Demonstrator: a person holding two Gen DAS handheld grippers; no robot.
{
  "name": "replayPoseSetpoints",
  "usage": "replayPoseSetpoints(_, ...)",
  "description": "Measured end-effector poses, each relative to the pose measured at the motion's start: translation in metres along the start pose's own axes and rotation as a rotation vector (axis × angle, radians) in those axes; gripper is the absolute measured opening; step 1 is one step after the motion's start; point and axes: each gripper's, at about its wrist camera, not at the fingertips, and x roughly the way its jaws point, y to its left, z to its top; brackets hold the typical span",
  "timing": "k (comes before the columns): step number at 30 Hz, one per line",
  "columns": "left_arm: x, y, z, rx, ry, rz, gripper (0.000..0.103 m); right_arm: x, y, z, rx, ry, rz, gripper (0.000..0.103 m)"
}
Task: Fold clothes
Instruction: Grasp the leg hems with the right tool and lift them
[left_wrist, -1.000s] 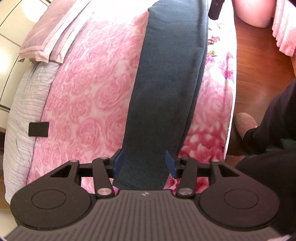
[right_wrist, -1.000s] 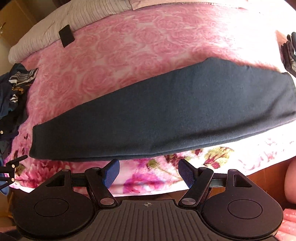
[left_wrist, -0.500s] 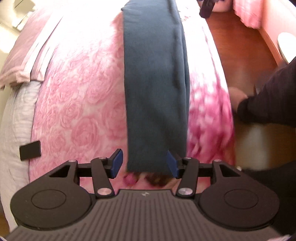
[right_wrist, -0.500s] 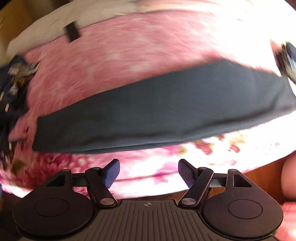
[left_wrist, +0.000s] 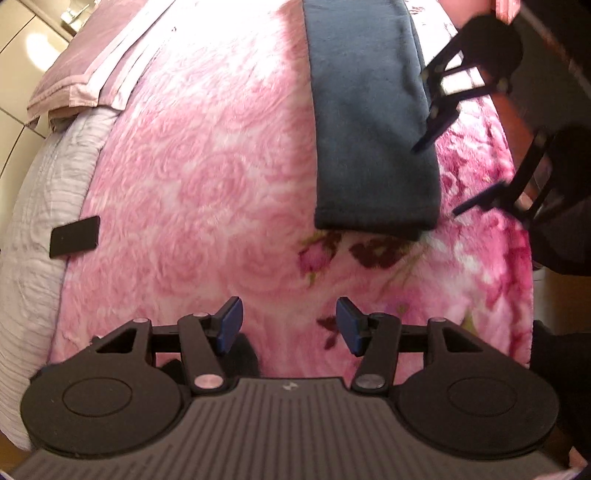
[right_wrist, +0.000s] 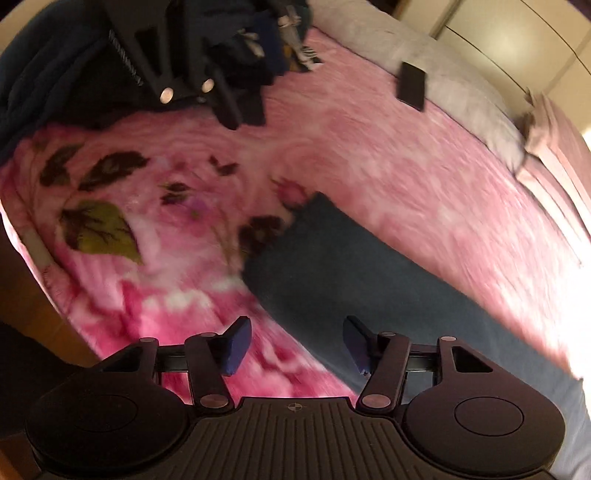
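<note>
Both grippers have shifted toward the near end of the garment since a second ago; earlier it ran between the left jaws, now its end lies well ahead of them. Left wrist view: left gripper (left_wrist: 289, 325) stands about half open with nothing between its jaws, only blanket (left_wrist: 192, 177) below. Garment (left_wrist: 369, 122), a dark blue folded strip, lies up and right of it, long axis running away from the camera, short end nearest. Right gripper (left_wrist: 439, 181) hangs at the strip's right edge by that end, so I'd judge the right hand nearer for the next grab. Right wrist view (blurred): right gripper (right_wrist: 293, 345) is closing, jaws at mid width; the garment (right_wrist: 354, 288) edge shows between them, but the pads don't look pressed on it. Strip runs diagonally from the corner ahead back under the tool toward lower right. Left gripper (right_wrist: 207, 85) sits upper left, state unreadable there, with a pile (right_wrist: 258, 44) of dark clothes behind it. Surface: soft pink rose-print blanket over a bed, so cloth will sink and drag. Grey quilt (left_wrist: 40, 229) carries a small black tag (left_wrist: 75, 236); pillow (left_wrist: 92, 74) beyond, pale wardrobe (right_wrist: 517, 40) doors and wood floor (left_wrist: 517, 96) around.
</note>
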Motion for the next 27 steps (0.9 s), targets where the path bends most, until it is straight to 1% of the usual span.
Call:
replayPoseSetpoints(4, 0.005, -0.007, -0.012, -0.012, 0.008, -0.02, 0.052, 0.017, 0.012, 0.004, -0.061, -0.049, -0.054, 0.055)
replayPoseSetpoints(7, 0.007, -0.012, -0.018, -0.012, 0.01, -0.032, 0.052, 0.026, 0.01, 0.007, -0.079, -0.06, -0.072, 0.051)
replayPoseSetpoints(8, 0.008, -0.013, -0.018, -0.012, 0.009, -0.035, 0.052, 0.029, 0.01, 0.009, -0.089, -0.059, -0.067, 0.041)
replayPoseSetpoints(9, 0.008, -0.014, -0.018, -0.011, 0.007, -0.035, 0.052, 0.03, 0.011, 0.01, -0.103, -0.058, -0.053, 0.034)
replayPoseSetpoints(11, 0.007, -0.012, -0.016, -0.007, -0.002, -0.037, 0.052, 0.026, 0.011, 0.012, -0.122, -0.061, -0.046, 0.013)
replayPoseSetpoints(12, 0.005, -0.011, -0.013, -0.006, -0.008, -0.036, 0.052, 0.021, 0.009, 0.013, -0.109, -0.063, -0.048, 0.013)
replayPoseSetpoints(16, 0.001, -0.004, 0.003, -0.005, -0.039, -0.033, 0.052, -0.004, -0.015, 0.018, -0.02, -0.084, -0.031, 0.011)
replayPoseSetpoints(20, 0.0, 0.001, 0.027, 0.011, -0.081, -0.03, 0.053, -0.036, -0.054, 0.024, 0.119, -0.119, -0.017, 0.01)
replayPoseSetpoints(24, -0.002, 0.004, 0.058, 0.036, -0.135, -0.027, 0.053, -0.068, -0.107, 0.018, 0.329, -0.149, -0.002, 0.01)
replayPoseSetpoints(27, -0.001, 0.006, 0.089, 0.052, -0.182, -0.031, 0.053, -0.092, -0.157, 0.0, 0.496, -0.18, 0.022, 0.01)
